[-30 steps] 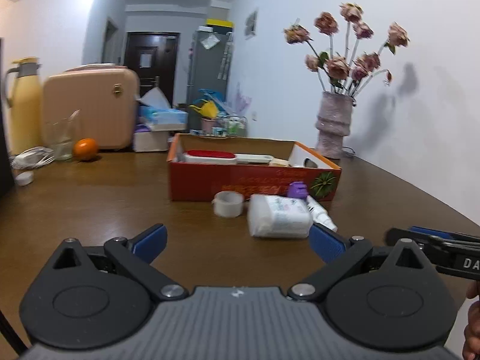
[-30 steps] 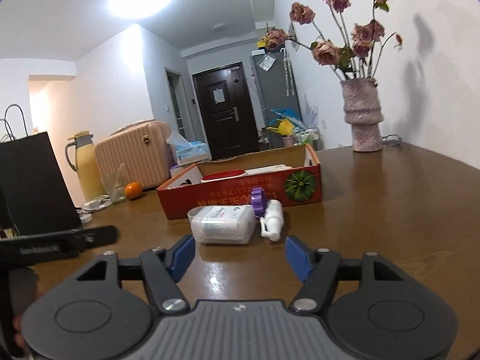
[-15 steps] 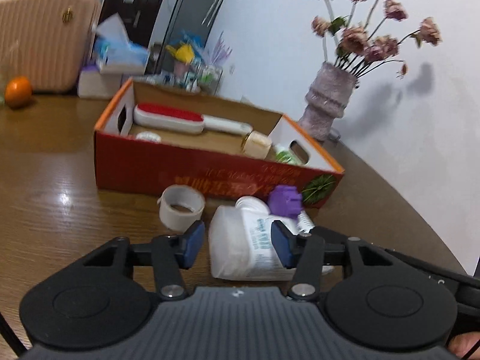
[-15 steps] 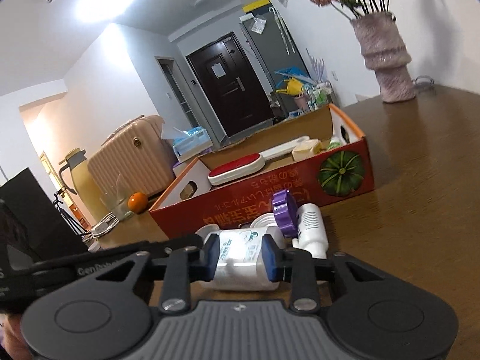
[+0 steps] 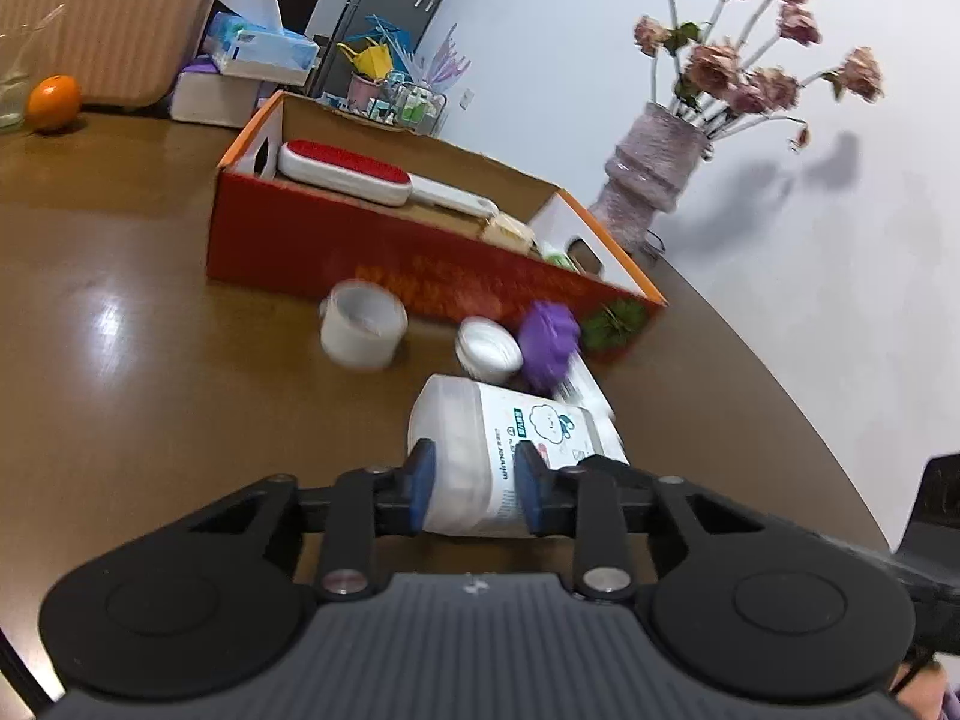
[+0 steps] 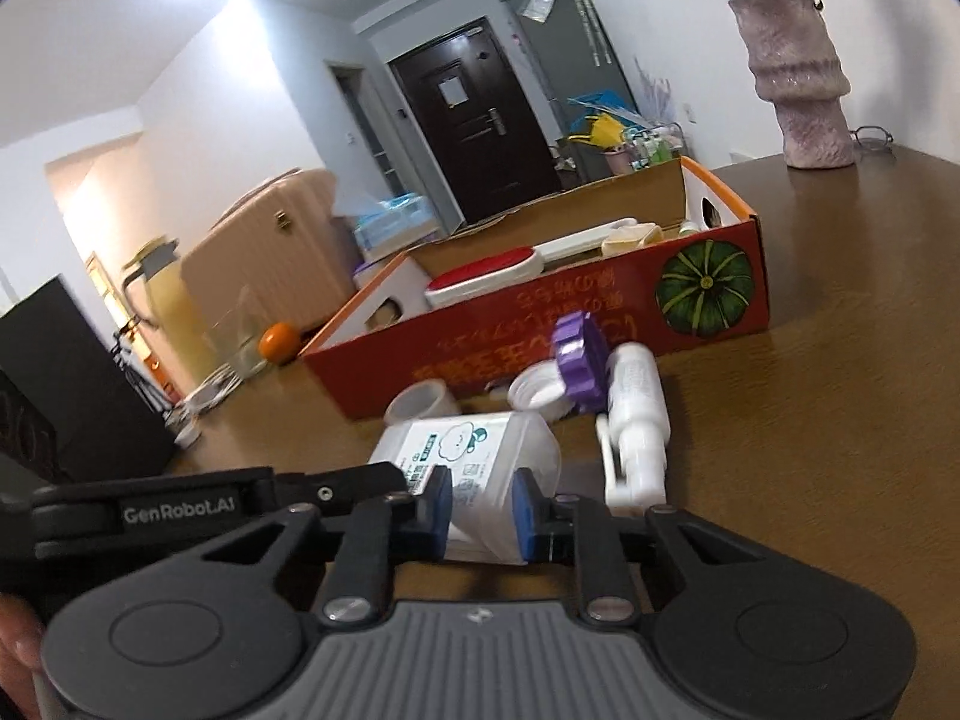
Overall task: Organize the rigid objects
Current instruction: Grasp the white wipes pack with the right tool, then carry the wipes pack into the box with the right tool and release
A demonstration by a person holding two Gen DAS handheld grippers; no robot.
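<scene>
Left gripper (image 5: 471, 483): blue pads narrowed on the near end of the white plastic jar (image 5: 510, 444), lying on its side on the table (image 5: 150, 396) before the red box (image 5: 384, 258). Right gripper (image 6: 480, 507): same jar, same pinch. Looks light, stiff, slick-walled; grip mid-body.

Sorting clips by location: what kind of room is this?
Probably a home dining or living area: a wooden table with a vase of flowers, a fridge by the entrance door, and a suitcase.

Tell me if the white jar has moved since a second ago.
Yes. The white jar now sits farther from the red box, lifted toward the camera by both grippers.
</scene>
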